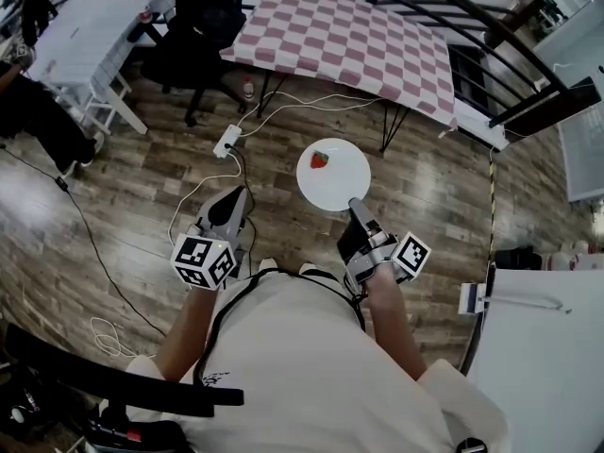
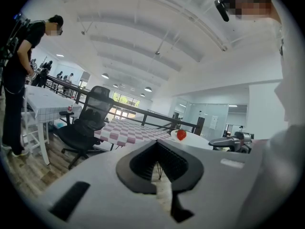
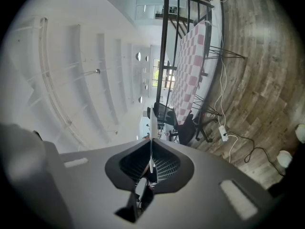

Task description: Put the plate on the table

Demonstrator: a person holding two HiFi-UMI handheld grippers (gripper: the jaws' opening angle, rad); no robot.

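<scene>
No text, brand, number or sign is legible in any view. The only printed marks are black-and-white square patterns: on the cube of the left gripper, at 8 o'clock in the head view, and on the cube of the right gripper, at 4 o'clock. Neither carries letters or digits. A pale sheet on a far wall, at 3 o'clock in the left gripper view, is too small to read.

One plate, one strawberry at its 11 o'clock. Two grippers: left gripper, right gripper. One checkered table at 12 o'clock, one office chair, one power strip. Two more tables: far white table at 10 o'clock, near white table at 4.
</scene>
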